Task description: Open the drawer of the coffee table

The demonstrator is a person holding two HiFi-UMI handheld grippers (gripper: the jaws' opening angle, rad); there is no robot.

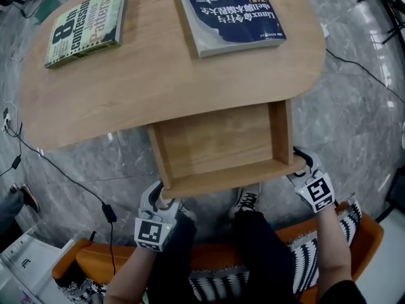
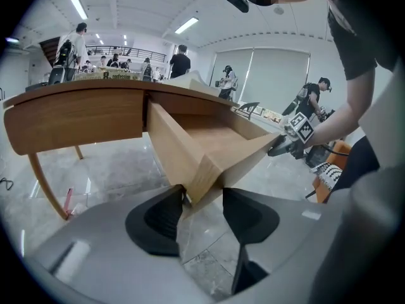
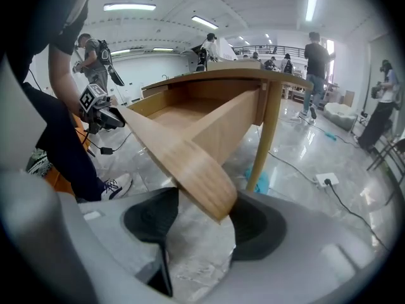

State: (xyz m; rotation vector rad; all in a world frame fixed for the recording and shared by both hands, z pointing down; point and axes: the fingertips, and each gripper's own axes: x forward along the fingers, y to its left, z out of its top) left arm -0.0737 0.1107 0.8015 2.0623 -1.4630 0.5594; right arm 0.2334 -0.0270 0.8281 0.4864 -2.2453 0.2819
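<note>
Left gripper (image 1: 163, 198) pinched the near-left corner of the open light wooden drawer (image 1: 218, 145); right gripper (image 1: 302, 164) pinched its near-right corner, both forearms reaching from the near side. Bare wood showed inside, below the oval wooden coffee table (image 1: 158, 75).

Head view steeply down on coffee table (image 1: 158, 75), gripper views low, close, sharing the drawer (image 1: 218, 141)

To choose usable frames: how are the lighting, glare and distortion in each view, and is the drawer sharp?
Head view: even light, sharp drawer, soft sheen on the floor. Left gripper view: strong fisheye, dark corners, bright ceiling lights. Right gripper view: same fisheye, reflections on the floor, drawer sharp.
</note>
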